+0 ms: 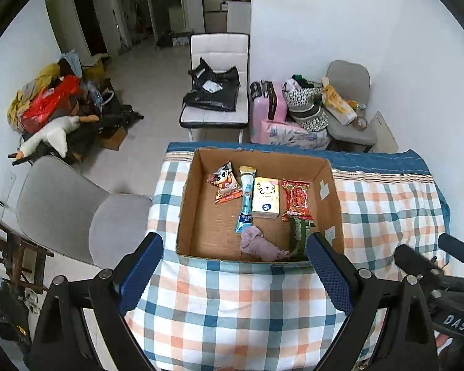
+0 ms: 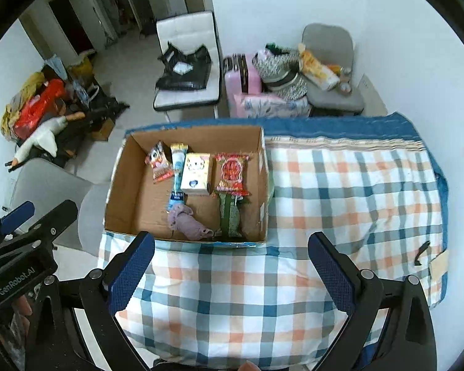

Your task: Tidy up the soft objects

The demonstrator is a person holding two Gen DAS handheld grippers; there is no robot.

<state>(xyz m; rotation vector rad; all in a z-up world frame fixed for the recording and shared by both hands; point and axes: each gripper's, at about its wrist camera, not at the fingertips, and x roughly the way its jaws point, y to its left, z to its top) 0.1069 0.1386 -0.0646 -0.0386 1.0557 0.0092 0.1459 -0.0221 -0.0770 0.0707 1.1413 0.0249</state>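
Note:
A cardboard box [image 1: 332, 198] [image 2: 116, 185] sits on the checked tablecloth [image 1: 232, 303] [image 2: 340, 185]. Inside lie a red cartoon snack bag [image 1: 225, 183] [image 2: 158, 162], a blue tube pack [image 1: 247, 198] [image 2: 178, 167], a cream tissue pack [image 1: 265, 197] [image 2: 196, 171], a red snack pack [image 1: 296, 199] [image 2: 232, 173], a green pack [image 1: 300, 235] [image 2: 229, 216] and a purple cloth [image 1: 259, 245] [image 2: 187, 221]. My left gripper [image 1: 235, 275] is open and empty, just before the box's near wall. My right gripper [image 2: 232, 272] is open and empty, over the cloth in front of the box.
A grey chair [image 1: 77, 213] [image 2: 46, 185] stands left of the table. A white chair with a black bag [image 1: 215, 92] [image 2: 185, 71], a pink suitcase [image 1: 267, 105] and a loaded grey chair [image 1: 349, 105] stand beyond. A pile of clutter with a plush goose [image 1: 52, 136] lies at far left.

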